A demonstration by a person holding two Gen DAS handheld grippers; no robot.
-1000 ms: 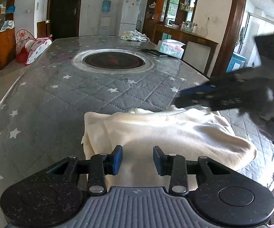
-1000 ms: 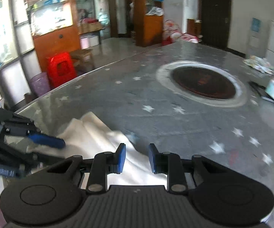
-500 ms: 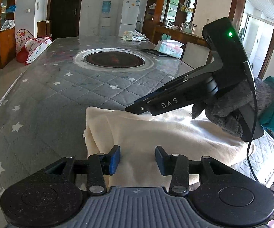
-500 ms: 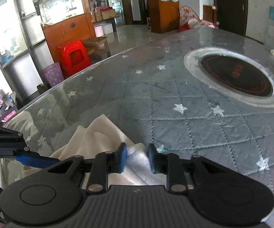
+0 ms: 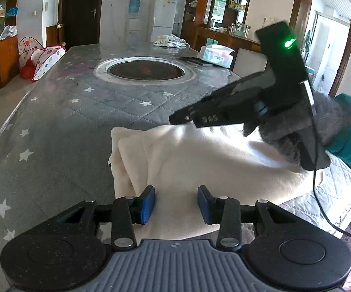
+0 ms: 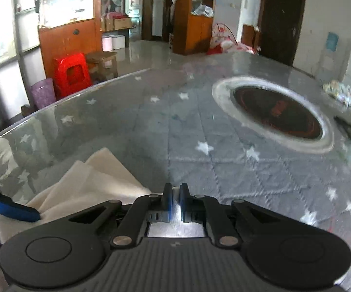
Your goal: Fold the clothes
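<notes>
Low in both frames, on the quilted grey star-print counter (image 5: 83,112), lies our soft cream fleece garment (image 5: 199,160), loosely doubled. Our right hand-held gripper (image 6: 174,200) has just been closing, clenched on its far edge; the left hand-held gripper (image 5: 176,203) stands released. Next we judge a lift and fold-over.

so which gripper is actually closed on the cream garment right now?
The right gripper: pads pinched together on the cream garment's far edge. The left gripper hangs open above it.
</notes>
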